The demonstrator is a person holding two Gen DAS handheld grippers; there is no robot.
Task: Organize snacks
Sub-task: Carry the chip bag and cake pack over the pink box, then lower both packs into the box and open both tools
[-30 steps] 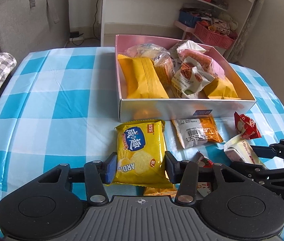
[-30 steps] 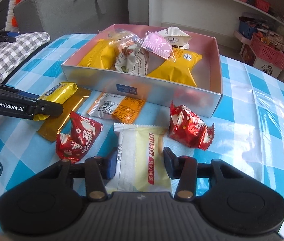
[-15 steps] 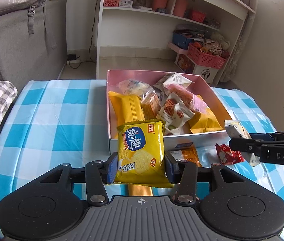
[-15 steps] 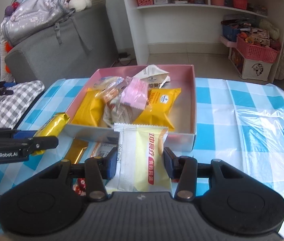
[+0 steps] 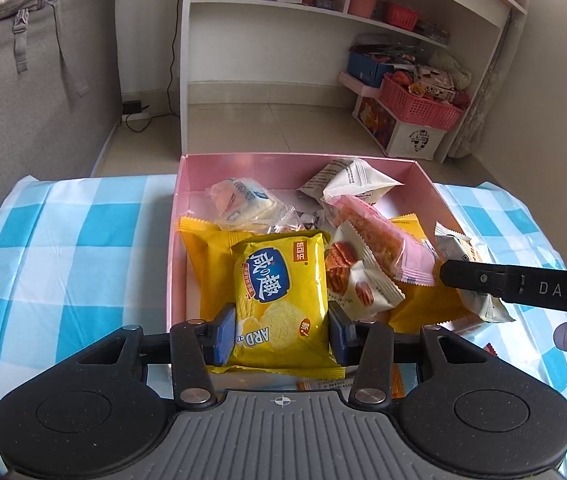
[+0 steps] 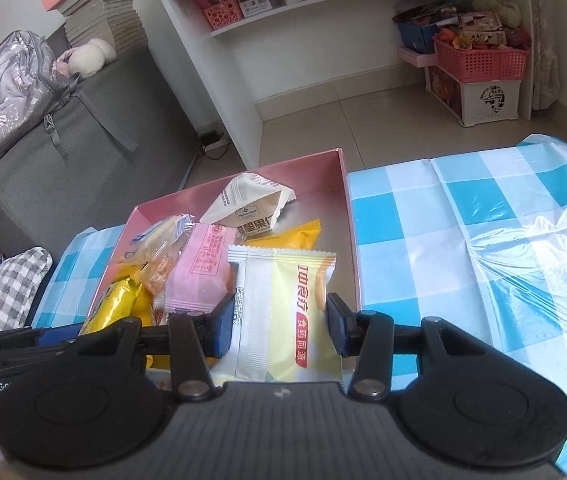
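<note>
Left wrist view: the left gripper [image 5: 282,334] pinches a yellow biscuit packet [image 5: 281,300] by its two sides, blue pads pressed against the wrapper; the packet hangs above the near left part of the pink box [image 5: 177,240].
Right wrist view: the right gripper [image 6: 281,330] pinches a white-and-yellow biscuit packet [image 6: 283,312] the same way, held over the near right part of the same box.
Box position: it sits on the blue-and-white checked tablecloth [image 5: 75,248], its far wall at the table's far edge.
Box contents, left wrist view: one large plain yellow pouch [image 5: 207,268] directly beneath the held yellow packet; one clear-wrapped white pastry [image 5: 243,202]; one white packet with printed text [image 5: 349,180] against the far wall; one pink-wrapped bar [image 5: 379,242] lying on one white packet with nut pictures [image 5: 359,284]; one further yellow pouch [image 5: 423,300] at the right, largely covered.
Obstructions: the right gripper's black finger [image 5: 523,286], marked DAS, reaches in from the right across the box's near right corner; the box floor is almost wholly covered by packets.
Outside the box: one orange-printed packet [image 5: 397,386] on the cloth, mostly hidden behind the left gripper.
Surroundings: one white shelf unit [image 5: 323,32] beyond the table; one red plastic basket [image 6: 479,58] on a white crate on the floor; one grey sofa [image 6: 75,136] carrying one grey bag [image 6: 7,88].
Count of held items: two, one per gripper.
</note>
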